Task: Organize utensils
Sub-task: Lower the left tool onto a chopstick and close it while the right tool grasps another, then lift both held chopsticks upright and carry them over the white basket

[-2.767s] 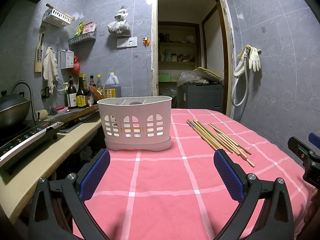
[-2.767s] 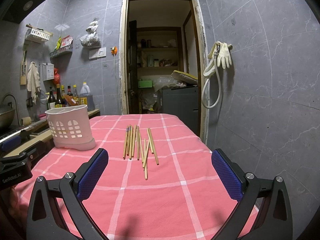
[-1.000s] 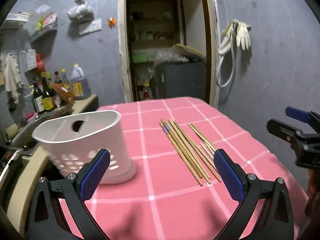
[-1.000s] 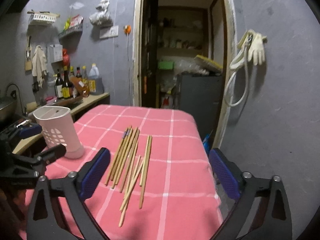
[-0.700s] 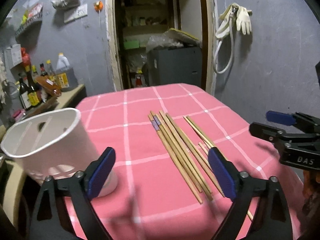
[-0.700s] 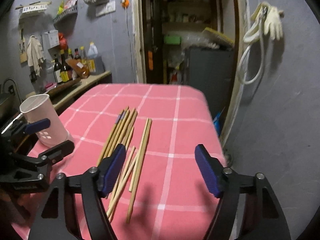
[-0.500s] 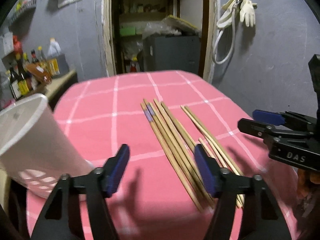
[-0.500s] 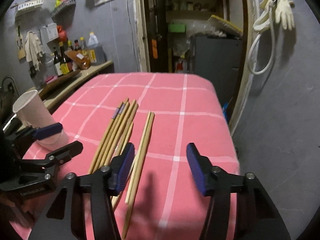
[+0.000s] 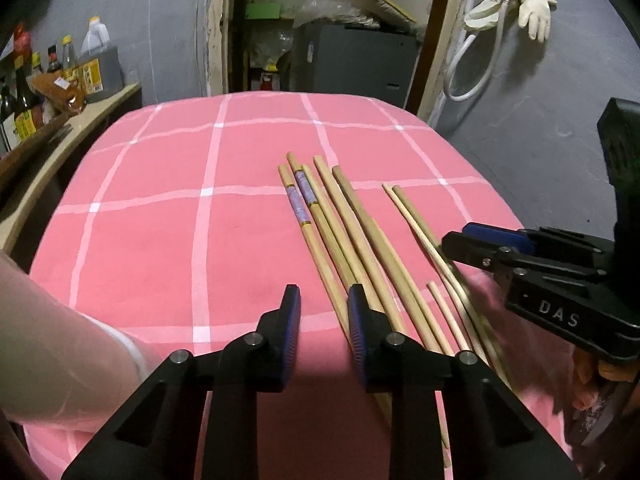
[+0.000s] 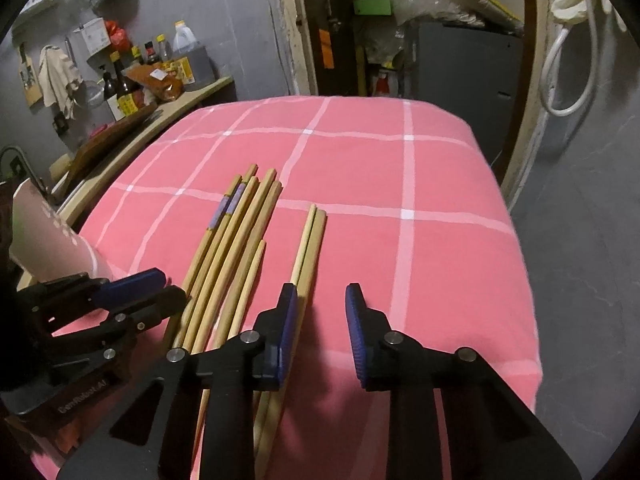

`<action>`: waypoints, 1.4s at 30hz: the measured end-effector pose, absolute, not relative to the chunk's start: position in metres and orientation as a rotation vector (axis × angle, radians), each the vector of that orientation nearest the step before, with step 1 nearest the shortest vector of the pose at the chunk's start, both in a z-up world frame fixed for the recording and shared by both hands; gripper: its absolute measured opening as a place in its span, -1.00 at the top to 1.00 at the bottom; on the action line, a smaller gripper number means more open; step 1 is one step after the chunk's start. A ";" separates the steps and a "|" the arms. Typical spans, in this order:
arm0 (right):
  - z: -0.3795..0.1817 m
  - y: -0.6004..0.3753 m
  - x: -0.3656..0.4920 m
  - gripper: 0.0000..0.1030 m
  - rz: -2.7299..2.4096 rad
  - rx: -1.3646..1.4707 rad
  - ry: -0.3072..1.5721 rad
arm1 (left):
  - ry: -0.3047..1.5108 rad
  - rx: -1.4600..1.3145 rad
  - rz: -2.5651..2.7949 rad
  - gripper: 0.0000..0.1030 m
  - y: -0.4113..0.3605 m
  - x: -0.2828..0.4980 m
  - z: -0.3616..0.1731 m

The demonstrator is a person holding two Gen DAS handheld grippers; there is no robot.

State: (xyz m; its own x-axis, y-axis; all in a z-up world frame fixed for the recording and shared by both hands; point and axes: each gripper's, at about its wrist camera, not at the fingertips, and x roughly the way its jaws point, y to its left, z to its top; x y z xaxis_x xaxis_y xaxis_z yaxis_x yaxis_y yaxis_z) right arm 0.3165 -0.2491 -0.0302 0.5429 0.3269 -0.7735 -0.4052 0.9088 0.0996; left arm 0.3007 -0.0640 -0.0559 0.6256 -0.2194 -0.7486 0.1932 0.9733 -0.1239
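left wrist view: left gripper (image 9: 320, 300) and right gripper (image 10: 322, 300) have just been closing, nearly shut, holding nothing, over the chopsticks (image 9: 352, 236).

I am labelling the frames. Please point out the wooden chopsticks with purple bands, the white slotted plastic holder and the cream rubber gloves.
wooden chopsticks with purple bands (image 9: 301, 196), left wrist view, purple band.
white slotted plastic holder (image 10: 44, 236), right wrist view, side wall.
cream rubber gloves (image 9: 534, 4), left wrist view, palm.
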 end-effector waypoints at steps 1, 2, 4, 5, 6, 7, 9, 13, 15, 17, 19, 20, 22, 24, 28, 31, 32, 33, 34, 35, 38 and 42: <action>-0.032 -0.248 0.319 0.60 0.443 -0.092 0.904 | 0.865 -0.035 -0.236 0.59 -0.063 0.301 -0.056; -0.033 -0.246 0.320 0.60 0.447 -0.091 0.908 | 0.868 -0.038 -0.236 0.59 -0.062 0.302 -0.057; -0.034 -0.243 0.324 0.60 0.439 -0.098 0.909 | 0.872 -0.039 -0.235 0.59 -0.062 0.304 -0.057; -0.034 -0.243 0.327 0.60 0.433 -0.098 0.913 | 0.875 -0.039 -0.233 0.59 -0.062 0.306 -0.058; -0.034 -0.242 0.329 0.60 0.429 -0.098 0.917 | 0.879 -0.039 -0.232 0.59 -0.061 0.307 -0.058; -0.035 -0.240 0.330 0.60 0.425 -0.099 0.921 | 0.884 -0.039 -0.230 0.59 -0.061 0.308 -0.059; -0.035 -0.238 0.334 0.60 0.421 -0.102 0.934 | 0.896 -0.044 -0.227 0.59 -0.064 0.313 -0.060; -0.035 -0.235 0.343 0.60 0.402 -0.106 0.956 | 0.914 -0.051 -0.210 0.59 -0.066 0.323 -0.061; -0.036 -0.235 0.350 0.60 0.380 -0.106 0.978 | 0.920 -0.062 -0.206 0.59 -0.067 0.327 -0.061; -0.040 -0.232 0.354 0.60 0.377 -0.115 0.999 | 0.924 -0.071 -0.201 0.59 -0.067 0.331 -0.061; -0.040 -0.229 0.352 0.59 0.375 -0.140 1.000 | 0.925 -0.069 -0.199 0.59 -0.067 0.332 -0.061; -0.040 -0.230 0.350 0.59 0.377 -0.140 1.005 | 0.925 -0.068 -0.198 0.62 -0.067 0.332 -0.061; -0.040 -0.232 0.346 0.61 0.385 -0.128 1.015 | 0.929 -0.066 -0.192 0.76 -0.067 0.332 -0.061; -0.040 -0.237 0.344 0.75 0.390 -0.106 1.035 | 0.938 -0.080 -0.203 0.85 -0.066 0.333 -0.060; -0.039 -0.245 0.340 0.86 0.379 -0.050 1.046 | 0.965 -0.111 -0.217 0.89 -0.064 0.333 -0.058; -0.036 -0.253 0.329 0.90 0.376 0.016 1.008 | 0.957 -0.121 -0.230 0.91 -0.063 0.324 -0.055; -0.034 -0.255 0.323 0.90 0.375 0.038 0.985 | 0.947 -0.120 -0.231 0.92 -0.064 0.321 -0.054; -0.032 -0.257 0.319 0.90 0.376 0.057 0.971 | 0.933 -0.122 -0.239 0.92 -0.063 0.316 -0.053; -0.029 -0.260 0.311 0.90 0.380 0.083 0.943 | 0.921 -0.125 -0.246 0.92 -0.064 0.312 -0.051; -0.024 -0.262 0.304 0.90 0.380 0.096 0.914 | 0.906 -0.126 -0.253 0.92 -0.064 0.307 -0.048; -0.010 -0.264 0.282 0.90 0.384 0.121 0.829 | 0.838 -0.130 -0.275 0.92 -0.062 0.289 -0.037; 0.015 -0.263 0.247 0.90 0.401 0.149 0.670 | 0.729 -0.158 -0.297 0.92 -0.054 0.263 -0.019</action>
